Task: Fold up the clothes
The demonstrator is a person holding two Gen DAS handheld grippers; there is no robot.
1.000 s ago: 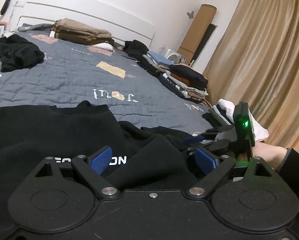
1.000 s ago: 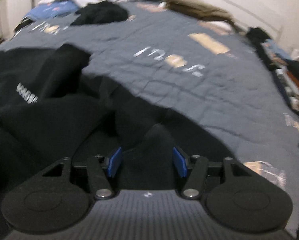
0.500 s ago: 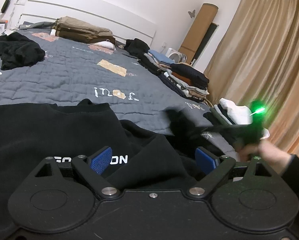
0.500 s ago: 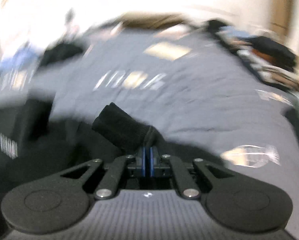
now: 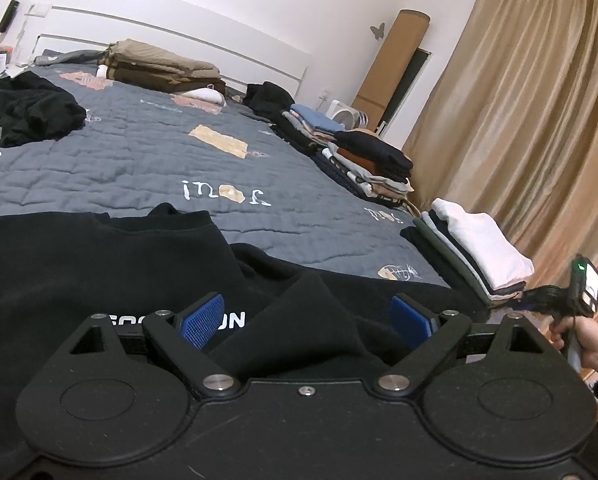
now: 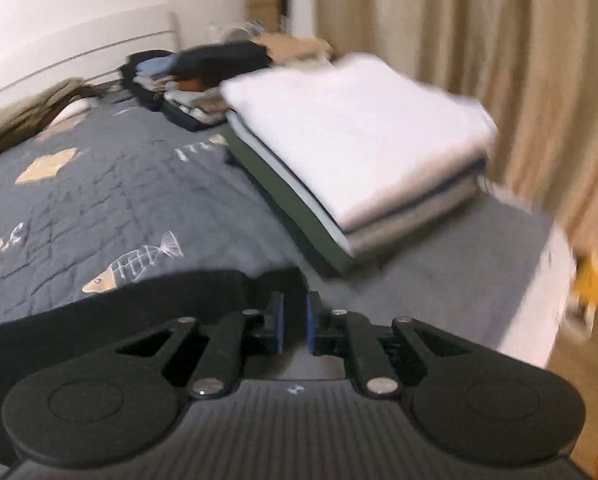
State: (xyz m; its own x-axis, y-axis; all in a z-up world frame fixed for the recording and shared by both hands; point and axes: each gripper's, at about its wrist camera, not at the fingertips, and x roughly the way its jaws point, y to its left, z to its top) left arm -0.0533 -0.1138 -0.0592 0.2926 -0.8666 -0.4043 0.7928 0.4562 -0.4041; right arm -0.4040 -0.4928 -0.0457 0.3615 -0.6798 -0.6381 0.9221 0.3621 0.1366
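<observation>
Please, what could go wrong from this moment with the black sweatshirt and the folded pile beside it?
1. The right tool, jaws opening with nothing seen between them, is close to the folded pile near the edge of the bed. The view is blurred, so a fast sweep may topple the pile.
2. The left tool stands open around a raised ridge of the black sweatshirt. Closing here would probably pinch several layers and spoil the fold.

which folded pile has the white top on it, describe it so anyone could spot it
Start at the grey quilted bed and follow its curtain-side edge toward the near corner. There sits a short folded stack by itself, apart from the longer row of piles nearer the headboard. Only it is topped by a plain white garment, with a dark green layer at the bottom.
</observation>
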